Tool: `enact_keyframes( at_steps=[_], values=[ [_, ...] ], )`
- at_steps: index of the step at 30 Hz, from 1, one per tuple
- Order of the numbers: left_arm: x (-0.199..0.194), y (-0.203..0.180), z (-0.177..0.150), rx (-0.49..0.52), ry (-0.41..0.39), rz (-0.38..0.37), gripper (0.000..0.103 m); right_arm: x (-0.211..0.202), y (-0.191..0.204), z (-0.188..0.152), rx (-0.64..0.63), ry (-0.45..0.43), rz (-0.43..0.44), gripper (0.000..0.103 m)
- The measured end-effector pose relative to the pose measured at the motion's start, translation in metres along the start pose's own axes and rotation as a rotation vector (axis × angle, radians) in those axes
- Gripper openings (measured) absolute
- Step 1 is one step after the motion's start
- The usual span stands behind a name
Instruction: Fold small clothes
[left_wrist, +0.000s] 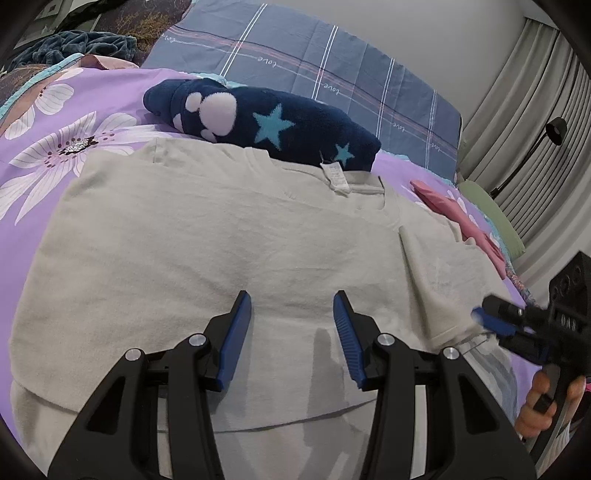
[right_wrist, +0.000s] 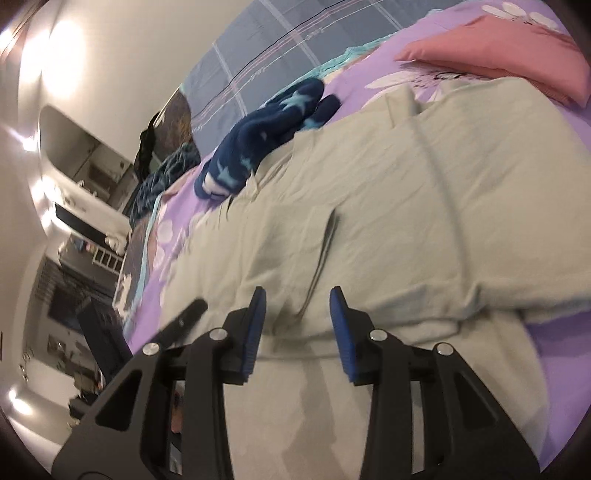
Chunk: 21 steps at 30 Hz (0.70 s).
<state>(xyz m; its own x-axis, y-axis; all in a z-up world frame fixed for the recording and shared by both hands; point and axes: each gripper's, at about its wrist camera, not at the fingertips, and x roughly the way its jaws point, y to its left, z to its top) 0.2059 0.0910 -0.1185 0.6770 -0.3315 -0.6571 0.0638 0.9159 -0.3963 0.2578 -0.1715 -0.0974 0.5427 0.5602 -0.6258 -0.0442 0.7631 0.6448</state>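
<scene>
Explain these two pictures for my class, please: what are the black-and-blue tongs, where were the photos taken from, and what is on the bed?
There is no robot here. A person holds a hand-squeezed gripper in each hand, and each carries a wide-angle camera looking along its jaws. One picture comes from the left gripper, the other from the right gripper; the left view also shows the right one arriving, with the person's hand on its handle. Both sets of jaws stand open and hold nothing. Below them a beige T-shirt lies spread on a purple flowered bedsheet. Beyond it sit a folded navy fleece garment with stars, a folded pink garment and a blue checked pillow.
</scene>
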Motion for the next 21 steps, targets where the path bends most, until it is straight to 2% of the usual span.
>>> enact_keyframes(
  at_steps=[2,5,7,9,12,13,14,15,16,17,18,19,20,21],
  values=[
    [-0.008,-0.004,-0.001,0.011,-0.015,-0.017,0.047,0.004,0.005,0.018,-0.007,-0.011,-0.026,0.037],
    [-0.022,-0.041,-0.005,0.145,-0.029,-0.096,0.046,0.025,0.01,0.042,-0.062,0.057,-0.096,0.037],
    [-0.025,-0.083,-0.015,0.324,-0.025,-0.077,0.046,0.036,0.007,0.05,-0.068,0.094,-0.131,0.037],
    [-0.021,-0.113,-0.026,0.458,-0.021,-0.05,0.046,0.049,0.002,0.057,-0.06,0.133,-0.123,0.037],
    [-0.006,-0.142,-0.037,0.576,0.011,-0.021,0.046,0.056,0.0,0.058,-0.072,0.18,-0.096,0.036],
    [-0.001,-0.146,-0.038,0.597,0.019,-0.012,0.046,0.058,0.002,0.059,-0.089,0.19,-0.098,0.026],
    [0.006,-0.15,-0.039,0.619,0.026,0.001,0.046,0.059,0.005,0.06,-0.121,0.212,-0.099,0.007],
    [0.009,-0.151,-0.038,0.626,0.032,0.006,0.046,0.059,0.008,0.06,-0.141,0.223,-0.103,0.003],
    [0.013,-0.151,-0.037,0.629,0.043,0.01,0.046,0.058,0.012,0.061,-0.166,0.217,-0.116,0.003],
    [0.017,-0.15,-0.036,0.624,0.055,0.012,0.042,0.056,0.016,0.063,-0.18,0.21,-0.121,0.003],
    [0.02,-0.147,-0.034,0.61,0.073,0.007,0.024,0.055,0.022,0.065,-0.197,0.206,-0.119,0.003],
    [0.023,-0.144,-0.032,0.59,0.087,0.004,0.014,0.054,0.027,0.066,-0.21,0.203,-0.115,0.003],
    [0.024,-0.139,-0.029,0.563,0.094,0.003,0.007,0.052,0.034,0.069,-0.226,0.201,-0.106,0.003],
    [0.022,-0.131,-0.023,0.514,0.089,-0.008,0.005,0.052,0.04,0.071,-0.236,0.202,-0.095,0.003]
  ],
)
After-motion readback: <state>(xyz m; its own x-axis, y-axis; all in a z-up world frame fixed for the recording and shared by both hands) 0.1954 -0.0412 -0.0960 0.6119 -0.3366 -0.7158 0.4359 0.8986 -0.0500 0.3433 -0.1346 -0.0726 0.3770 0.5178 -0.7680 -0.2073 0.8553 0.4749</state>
